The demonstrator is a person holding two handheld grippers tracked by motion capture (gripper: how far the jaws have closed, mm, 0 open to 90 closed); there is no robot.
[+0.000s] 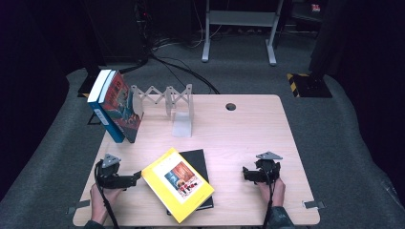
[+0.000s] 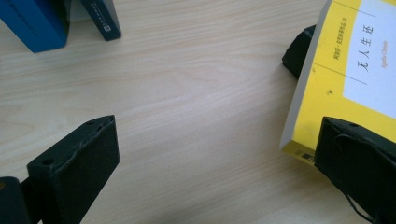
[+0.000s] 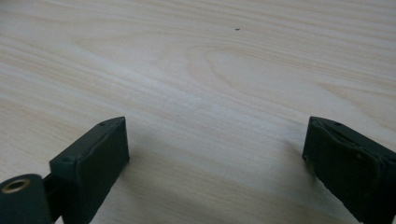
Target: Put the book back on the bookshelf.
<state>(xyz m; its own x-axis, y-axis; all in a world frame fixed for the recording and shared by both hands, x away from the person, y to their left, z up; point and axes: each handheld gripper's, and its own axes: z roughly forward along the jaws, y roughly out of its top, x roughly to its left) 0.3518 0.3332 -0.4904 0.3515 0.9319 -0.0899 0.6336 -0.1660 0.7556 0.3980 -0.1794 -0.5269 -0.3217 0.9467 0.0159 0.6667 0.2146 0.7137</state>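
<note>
**Two open grippers rest on a table beside a yellow book**

High view: a pale wooden table (image 1: 239,138) fills the middle of the frame. Below centre lies a yellow book (image 1: 177,191), turned at an angle, resting on top of a black book (image 1: 198,160) whose upper right part shows behind it. At the lower left, a person's hand holds the left gripper (image 1: 136,179), which points right toward the yellow book's near corner and sits just beside it. At the lower right, the other hand holds the right gripper (image 1: 244,172), well apart from the books, over bare wood. At the upper left of the table, two upright books (image 1: 114,105) lean against a grey folding bookstand (image 1: 167,102) that stretches toward the centre.

Left gripper view: the two black jaws rise from the bottom corners and stand wide apart, with bare wood between them. The yellow book (image 2: 341,79) fills the right side of the frame; its lower corner lies right at the right-hand jaw, though contact cannot be told. A corner of the black book (image 2: 299,49) peeks out behind it. Blue book bases (image 2: 37,23) stand at the upper left.

Right gripper view: both jaws stand wide apart at the bottom corners, with bare table (image 3: 201,70) between and beyond them.
</note>
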